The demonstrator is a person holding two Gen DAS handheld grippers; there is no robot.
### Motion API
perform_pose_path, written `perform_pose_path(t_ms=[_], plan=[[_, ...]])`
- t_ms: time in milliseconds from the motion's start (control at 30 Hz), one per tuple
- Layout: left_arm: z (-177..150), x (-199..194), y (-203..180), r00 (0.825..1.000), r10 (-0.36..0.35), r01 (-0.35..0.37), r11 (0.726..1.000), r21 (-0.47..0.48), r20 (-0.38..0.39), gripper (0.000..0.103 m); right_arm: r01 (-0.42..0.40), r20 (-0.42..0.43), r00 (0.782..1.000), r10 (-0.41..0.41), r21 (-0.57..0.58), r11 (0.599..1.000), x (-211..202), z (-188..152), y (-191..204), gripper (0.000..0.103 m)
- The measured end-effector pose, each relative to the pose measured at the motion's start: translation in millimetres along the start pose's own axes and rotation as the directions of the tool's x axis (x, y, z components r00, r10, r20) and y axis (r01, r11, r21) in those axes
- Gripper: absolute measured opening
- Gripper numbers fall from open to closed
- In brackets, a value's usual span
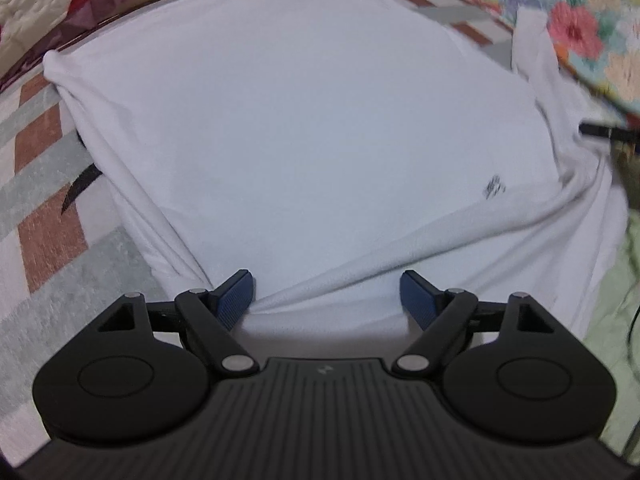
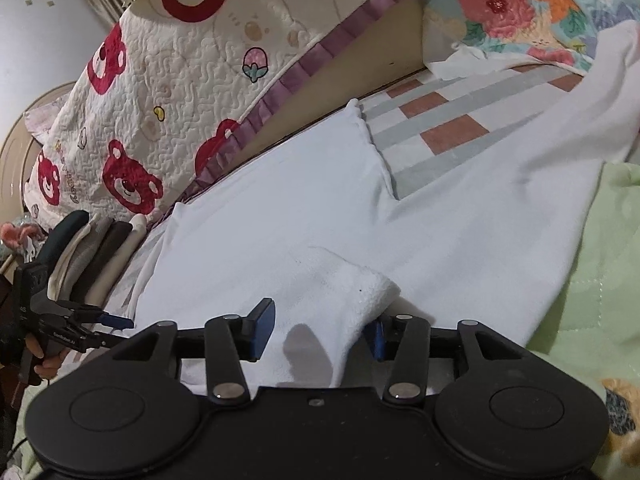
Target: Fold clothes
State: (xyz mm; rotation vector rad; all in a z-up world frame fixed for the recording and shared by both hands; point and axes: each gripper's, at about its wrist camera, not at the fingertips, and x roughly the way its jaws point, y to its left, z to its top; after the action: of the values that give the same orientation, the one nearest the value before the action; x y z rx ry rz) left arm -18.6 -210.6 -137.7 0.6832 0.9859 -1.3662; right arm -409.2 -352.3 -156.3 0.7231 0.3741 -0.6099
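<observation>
White garment (image 1: 304,128), small illegible dark mark (image 1: 495,188).

Right gripper (image 2: 316,328) (jaws apart) straddles white garment (image 2: 280,208) fold.

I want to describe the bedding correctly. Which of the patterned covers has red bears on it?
The cream quilted cover hanging over the wooden board has them. The other cover shows flowers only.

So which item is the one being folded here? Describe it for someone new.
Start from the checked brown and grey mat beside the bear-print quilt. Spread across it lies the white garment, plain except for a small dark mark, unlike the patterned bedding around it.
</observation>
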Motion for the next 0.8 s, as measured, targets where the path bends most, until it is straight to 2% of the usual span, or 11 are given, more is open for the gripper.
perform_pose_path(t_ms=[67, 100, 133, 167, 233, 400, 533, 600, 667, 733, 800], plan=[[1, 3, -3, 1.0, 0.015, -0.015, 1.0, -0.005, -0.013, 0.081, -0.016, 0.008, 1.0, 0.016, -0.041, 0.999, -1, 0, 3, 0.045], [1, 4, -4, 1.0, 0.023, -0.023, 1.0, -0.007, -0.019, 0.079, -0.023, 0.012, 1.0, 0.024, -0.061, 0.998, -1, 1, 4, 0.034], [2, 5, -6, 0.999, 0.029, -0.03, 0.999, -0.013, -0.024, 0.069, -0.027, 0.017, 0.999, 0.029, -0.085, 0.996, -2, 1, 6, 0.01], [3, 2, -5, 0.999, 0.032, -0.033, 0.999, -0.038, -0.024, 0.061, -0.025, 0.024, 0.999, 0.028, -0.115, 0.993, -3, 1, 10, 0.006], [4, -3, -5, 0.999, 0.042, -0.044, 0.995, -0.086, -0.023, 0.011, -0.026, 0.057, 0.998, 0.036, -0.164, 0.986, -10, 4, 16, 0.005], [-1, -23, -12, 0.985, 0.171, -0.171, 0.972, -0.163, -0.012, 0.004, -0.024, 0.14, 0.989, 0.056, -0.217, 0.976, -26, 15, 29, 0.005], [-3, -42, -20, 0.953, 0.299, -0.286, 0.943, -0.169, 0.054, 0.003, -0.027, 0.204, 0.976, 0.079, -0.243, 0.97, -36, 25, 37, 0.004], [-8, -49, -16, 0.934, 0.347, -0.331, 0.928, -0.169, 0.079, 0.003, -0.021, 0.192, 0.979, 0.071, -0.252, 0.968, -30, 25, 39, 0.003], [-14, -48, -7, 0.932, 0.35, -0.325, 0.921, -0.214, 0.094, 0.004, 0.022, 0.144, 0.989, 0.02, -0.284, 0.958, -11, 19, 41, 0.003], [-19, -41, -5, 0.926, 0.354, -0.32, 0.921, -0.222, 0.133, 0.017, 0.086, 0.095, 0.994, -0.061, -0.292, 0.952, 11, 13, 38, 0.003], [-24, -38, -4, 0.898, 0.418, -0.377, 0.892, -0.25, 0.137, 0.025, 0.128, 0.054, 0.992, -0.118, -0.242, 0.962, 25, 10, 28, 0.003]])
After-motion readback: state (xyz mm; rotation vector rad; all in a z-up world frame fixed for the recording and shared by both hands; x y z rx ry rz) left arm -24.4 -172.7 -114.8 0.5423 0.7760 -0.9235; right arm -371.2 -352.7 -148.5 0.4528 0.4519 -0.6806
